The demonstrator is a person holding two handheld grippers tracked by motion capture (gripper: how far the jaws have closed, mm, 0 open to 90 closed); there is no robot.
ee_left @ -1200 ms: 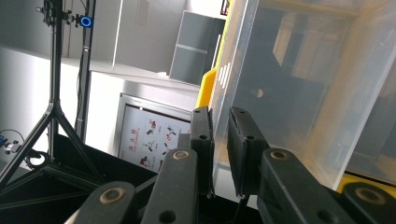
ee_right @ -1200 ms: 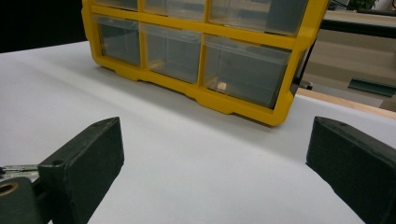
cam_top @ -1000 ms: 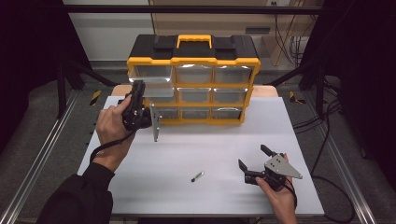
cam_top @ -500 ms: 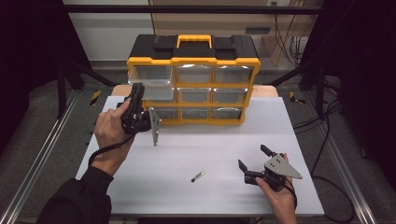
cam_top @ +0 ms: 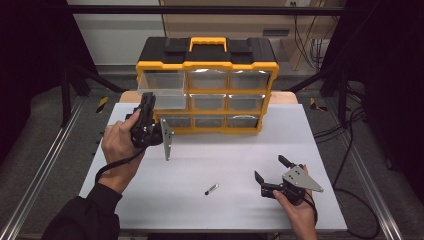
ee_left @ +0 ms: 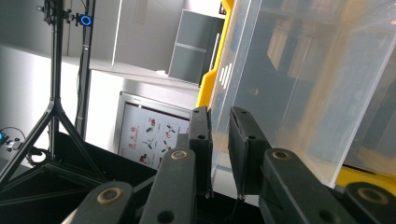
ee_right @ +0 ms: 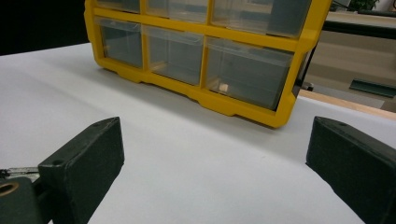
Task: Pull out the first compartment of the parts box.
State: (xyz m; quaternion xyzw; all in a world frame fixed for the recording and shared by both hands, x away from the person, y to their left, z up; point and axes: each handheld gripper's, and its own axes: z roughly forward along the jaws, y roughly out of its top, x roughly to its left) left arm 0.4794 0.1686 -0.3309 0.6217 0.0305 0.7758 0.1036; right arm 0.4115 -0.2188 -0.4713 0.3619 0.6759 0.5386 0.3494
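Now our left gripper [cam_top: 146,102] pinches the clear plastic drawer [cam_top: 161,83], top-left in the yellow organiser [cam_top: 207,92] at the white table's [cam_top: 240,160] far edge; our right gripper [cam_top: 272,176] rests spread near the front edge.

A lab: black-curtained aluminium frame [cam_top: 45,165], tripod-mounted sensor [ee_left: 86,20], loose cables [cam_top: 345,130] around a white table [cam_top: 220,165].

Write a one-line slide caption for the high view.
Left hand-held gripper grips the pulled-out top-left clear drawer of the yellow organizer; right hand-held gripper rests open near a small screw.
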